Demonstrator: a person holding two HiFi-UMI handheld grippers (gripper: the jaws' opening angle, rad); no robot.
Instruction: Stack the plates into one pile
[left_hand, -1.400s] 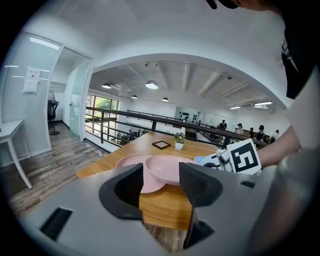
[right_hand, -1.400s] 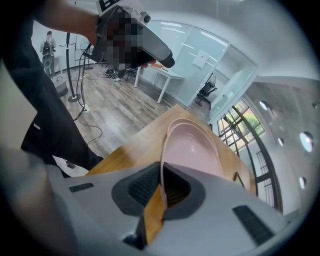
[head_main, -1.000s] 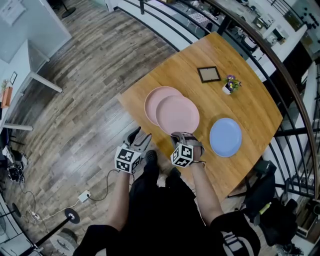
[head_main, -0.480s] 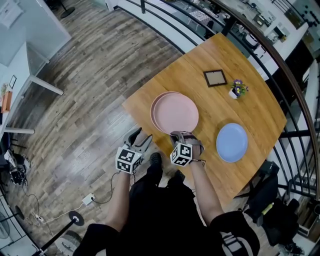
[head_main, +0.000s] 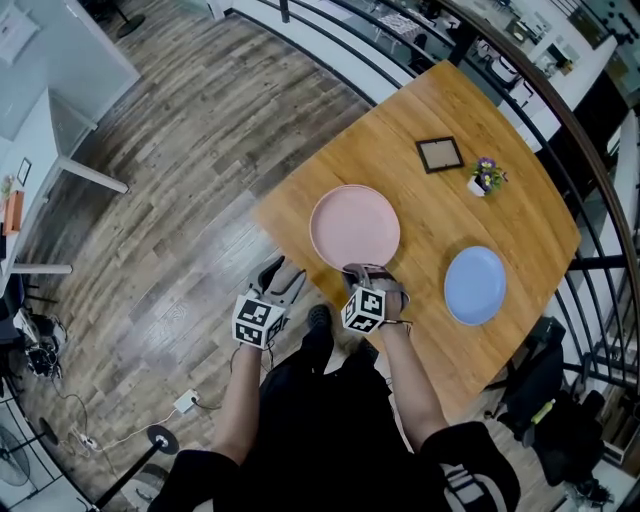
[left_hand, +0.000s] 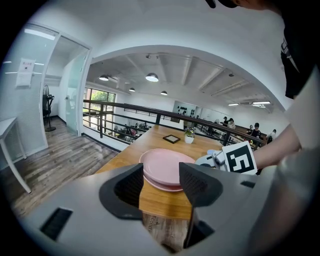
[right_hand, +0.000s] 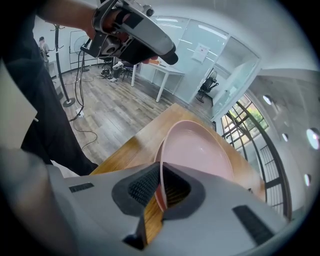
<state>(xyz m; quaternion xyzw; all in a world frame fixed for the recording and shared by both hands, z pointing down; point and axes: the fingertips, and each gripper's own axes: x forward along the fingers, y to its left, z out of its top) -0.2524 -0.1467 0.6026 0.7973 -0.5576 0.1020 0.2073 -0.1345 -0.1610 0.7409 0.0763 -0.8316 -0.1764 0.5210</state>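
Near the counter (head_main: 400, 130) front edge: right tongs (head_main: 364, 270) clamped on the top pink plate (head_main: 355, 227) rim; it has slid from offset to squarely over the lower pink plate (left_hand: 159, 183). Idle left tongs (head_main: 281, 272) wide, empty. Separate blue plate (head_main: 475, 285) likely next.

Smooth, faintly glossy pink plates (head_main: 354, 226) sit on a wood-grain table (head_main: 520, 215).

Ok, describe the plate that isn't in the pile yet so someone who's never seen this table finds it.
Start at the wooden table. On the person's right side of it, apart from the pink plates and nearer the person than the small flower pot, lies the blue plate. It is the only plate that is not pink, and it lies alone, touching nothing.
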